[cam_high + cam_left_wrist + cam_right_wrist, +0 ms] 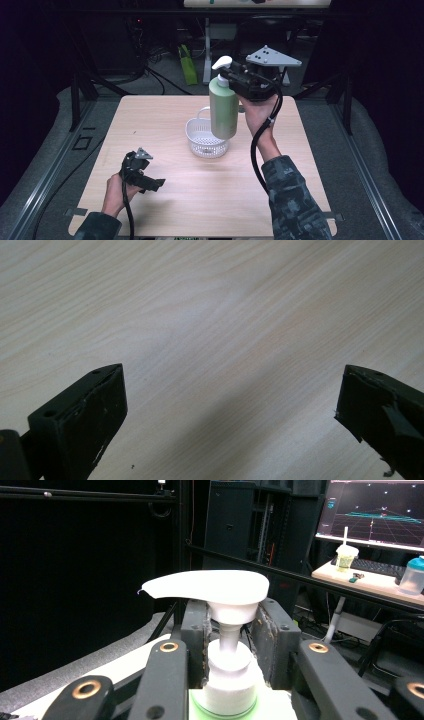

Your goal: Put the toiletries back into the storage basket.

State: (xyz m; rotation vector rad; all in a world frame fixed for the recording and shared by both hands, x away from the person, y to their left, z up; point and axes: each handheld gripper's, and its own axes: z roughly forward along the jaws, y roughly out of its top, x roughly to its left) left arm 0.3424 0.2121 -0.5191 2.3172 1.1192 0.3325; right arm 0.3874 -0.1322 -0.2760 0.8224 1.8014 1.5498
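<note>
Down at the near edge of the table [165, 210], left gripper [141, 176] low over the wood in the person's left hand [116, 192], well apart from everything else. Jaws spread wide in the left gripper view, just bare woodgrain between them, nothing pinched.

Out to the middle now: white basket [206, 141] sitting on the tabletop, open mesh bowl, thin handle arched at its far side. Right above it, hanging in the air, a green pump bottle [223, 107], roughly upright, its base over the basket's right rim and clear of the table.

Up at the bottle's neck, right gripper [231, 75], held high in the person's right hand [259, 112], black cable looping down past the camouflage sleeve [290, 195]. Jaws clamped from either side on the white collar [229, 662] just under the pump head [207, 586], pads pressed against it in the right gripper view, spout pointing left.

Farther back, beyond the table, a desk with a monitor [375, 511], a keyboard and a cup.
</note>
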